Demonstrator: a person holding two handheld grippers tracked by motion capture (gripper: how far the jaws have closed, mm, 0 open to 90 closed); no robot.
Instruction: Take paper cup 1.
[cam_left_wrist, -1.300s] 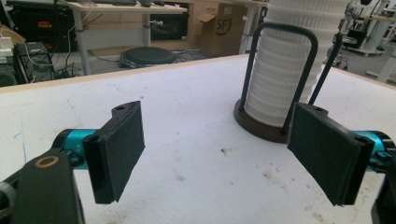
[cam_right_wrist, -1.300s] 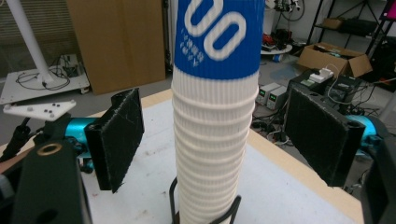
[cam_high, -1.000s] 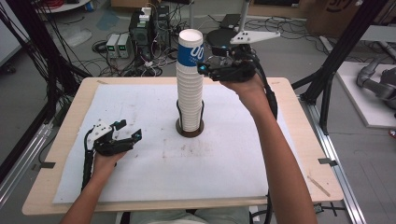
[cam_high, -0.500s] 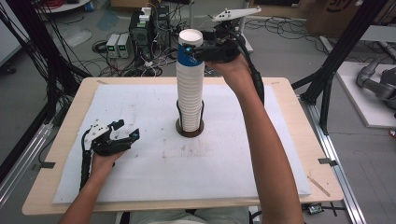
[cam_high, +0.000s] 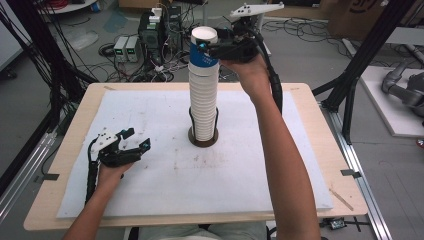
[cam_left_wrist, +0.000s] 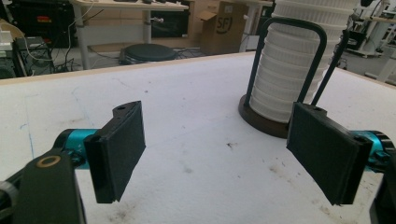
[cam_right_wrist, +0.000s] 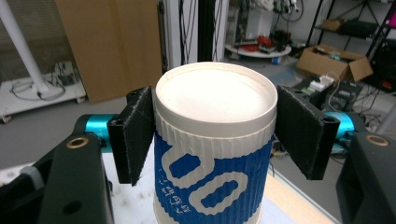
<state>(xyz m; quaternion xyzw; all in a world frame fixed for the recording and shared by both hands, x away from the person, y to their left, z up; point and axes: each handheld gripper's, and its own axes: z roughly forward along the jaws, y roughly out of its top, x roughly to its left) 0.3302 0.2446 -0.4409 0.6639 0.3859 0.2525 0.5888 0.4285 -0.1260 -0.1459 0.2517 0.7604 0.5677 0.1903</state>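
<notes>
The right gripper (cam_high: 204, 47) pinches the blue cup (cam_high: 203, 54), which sits upside down on top of the tall stack of white cups (cam_high: 203, 102); the stack stands in a dark holder (cam_high: 203, 138) near the middle of the white mat (cam_high: 280, 175). The main risk, I think, is that the next cup comes up with the blue one, or that a sideways pull tips the high stack, because the holder's wire loops guard only its lower part. The left gripper (cam_high: 135, 146) rests with jaws spread wide, well apart from the stack; around the holder the mat is bare, and the table edge (cam_high: 320, 135) is far on every side.
</notes>
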